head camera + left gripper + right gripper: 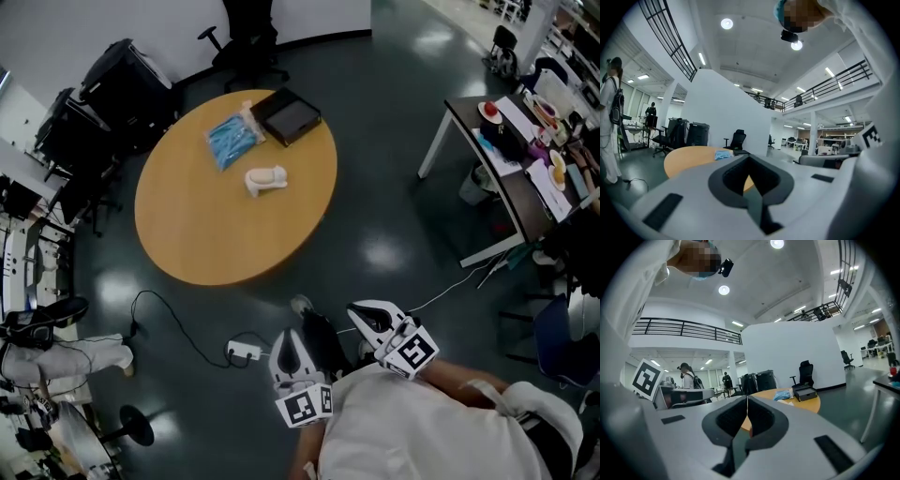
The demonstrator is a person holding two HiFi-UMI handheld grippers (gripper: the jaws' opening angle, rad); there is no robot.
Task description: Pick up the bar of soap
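Bar of soap [265, 179] lies mid-surface [202, 239], near a blue packet [231, 139], well apart from both grippers. Left gripper [751, 180] and right gripper [746, 416]: jaws together, empty. Risk: arriving with jaws unopened would likely shove the soap aside.

This is a big open-plan office hall with something of a lab about it. A dark glossy floor [394, 141] mirrors the round ceiling lights [726, 23]. A round light-wood table [216, 234] stands before a tall white partition wall [787, 352], with a black swivel office chair [737, 139] beside it. A cluttered dark-topped desk on white legs [502, 192] stands nearby. Overhead runs a mezzanine with black metal railings [684, 329], and rows of white desks [820, 139] fill the far end.
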